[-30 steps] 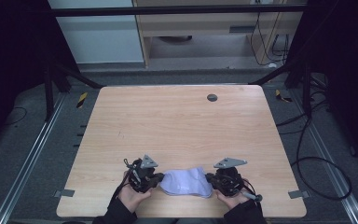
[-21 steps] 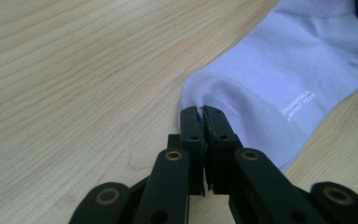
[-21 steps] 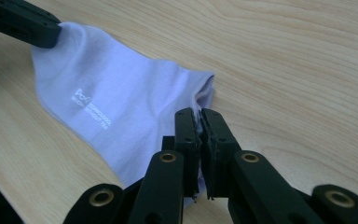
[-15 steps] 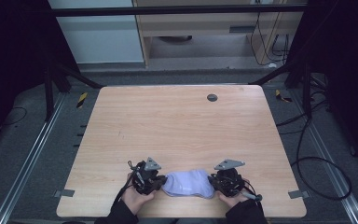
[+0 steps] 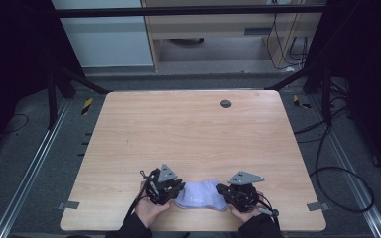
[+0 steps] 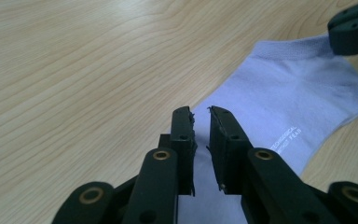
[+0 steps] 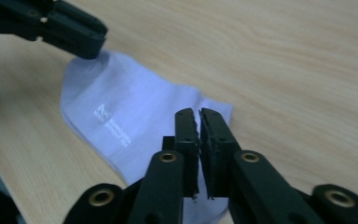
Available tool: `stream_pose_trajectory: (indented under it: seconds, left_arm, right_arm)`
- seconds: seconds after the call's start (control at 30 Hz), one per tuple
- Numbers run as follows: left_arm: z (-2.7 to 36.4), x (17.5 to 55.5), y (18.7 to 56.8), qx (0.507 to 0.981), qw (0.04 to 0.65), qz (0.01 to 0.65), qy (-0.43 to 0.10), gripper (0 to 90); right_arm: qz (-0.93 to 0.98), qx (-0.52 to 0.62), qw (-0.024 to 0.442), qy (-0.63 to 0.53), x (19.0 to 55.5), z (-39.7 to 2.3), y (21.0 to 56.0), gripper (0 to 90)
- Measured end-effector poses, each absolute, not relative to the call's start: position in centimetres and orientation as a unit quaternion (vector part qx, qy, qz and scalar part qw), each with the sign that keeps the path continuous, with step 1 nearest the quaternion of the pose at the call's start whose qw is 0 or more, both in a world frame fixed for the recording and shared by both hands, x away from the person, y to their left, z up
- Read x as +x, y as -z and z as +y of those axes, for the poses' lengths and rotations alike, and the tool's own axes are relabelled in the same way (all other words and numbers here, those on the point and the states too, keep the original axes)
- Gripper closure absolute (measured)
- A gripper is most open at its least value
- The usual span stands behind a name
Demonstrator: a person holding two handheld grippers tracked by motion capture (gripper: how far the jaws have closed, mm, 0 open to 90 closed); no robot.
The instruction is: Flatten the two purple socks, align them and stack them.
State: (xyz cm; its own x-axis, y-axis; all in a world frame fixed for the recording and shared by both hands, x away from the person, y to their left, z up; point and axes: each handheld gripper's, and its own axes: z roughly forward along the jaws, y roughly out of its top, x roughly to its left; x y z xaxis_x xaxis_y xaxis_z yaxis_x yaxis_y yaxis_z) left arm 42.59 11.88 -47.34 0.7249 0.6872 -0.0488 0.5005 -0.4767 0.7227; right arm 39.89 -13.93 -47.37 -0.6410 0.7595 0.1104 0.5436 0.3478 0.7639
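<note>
A pale lavender ankle sock [image 5: 201, 194] lies flat on the wooden table [image 5: 188, 134] near its front edge, white lettering on its side [image 7: 114, 126]. My left gripper [image 5: 178, 191] is at the sock's left end. Its jaws [image 6: 200, 112] have just been opening and stand a narrow gap apart above the cloth [image 6: 298, 93], not pinching it. My right gripper [image 5: 222, 191] is at the sock's right end. Its jaws [image 7: 198, 113] have just been closing and are shut over the sock's edge, with no fold seen between them. Each gripper view shows the other gripper at the far end.
A small dark round disc [image 5: 225, 103] sits in the table's far right part. The front edge runs just below both hands. Metal rails [image 5: 34, 168] and cables [image 5: 337, 168] lie on the floor beside the table.
The left gripper has slid slightly right onto the sock's end. The sock, bunched up a second ago, now lies flatter. The right gripper has kept its place.
</note>
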Motion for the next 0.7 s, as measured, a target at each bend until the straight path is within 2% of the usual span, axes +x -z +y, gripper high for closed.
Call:
stream_pose_trajectory:
  seconds: [0.23,0.47,0.57,0.7]
  left_arm:
    - [11.4,42.2,48.7,0.865,0.351,0.339,-0.117,82.8]
    - [11.8,41.7,48.7,0.862,0.358,0.337,-0.121,79.8]
    - [12.6,41.9,47.8,0.849,0.379,0.345,-0.129,73.6]
    - [14.5,42.6,46.7,0.826,0.403,0.366,-0.144,63.3]
  right_arm:
    - [0.829,0.412,0.109,-0.363,40.2,-13.6,49.2,90.0]
    - [0.829,0.420,0.099,-0.356,40.5,-14.0,49.4,89.4]
    - [0.819,0.419,0.104,-0.378,40.5,-14.4,48.8,85.2]
    - [0.793,0.425,0.144,-0.413,40.8,-15.8,47.8,72.6]
